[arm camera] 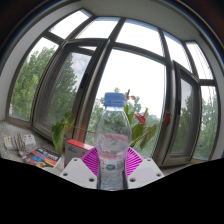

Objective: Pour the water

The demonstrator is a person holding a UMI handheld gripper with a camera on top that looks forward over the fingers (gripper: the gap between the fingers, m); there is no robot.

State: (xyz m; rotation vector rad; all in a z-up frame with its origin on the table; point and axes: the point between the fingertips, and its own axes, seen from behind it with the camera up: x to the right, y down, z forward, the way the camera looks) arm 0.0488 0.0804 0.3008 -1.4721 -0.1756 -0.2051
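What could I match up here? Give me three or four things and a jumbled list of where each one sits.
Things:
1. clear plastic water bottle with blue cap
2. tongs
3. red-flowered plant
4. large glass window

Places:
A. behind everything
B. just behind the bottle, before the window
C. between the pink pads
D. around the bottle's lower body

Pairs: 1-C, 2-D, 3-B, 4-A

Bottle [113, 140] clear, blue cap [115, 99]. Tongs' pads [90, 160] magenta with checked pattern. Flowers [141, 118] red, leaves green. Window frames [102, 62] dark. Trees outside green.
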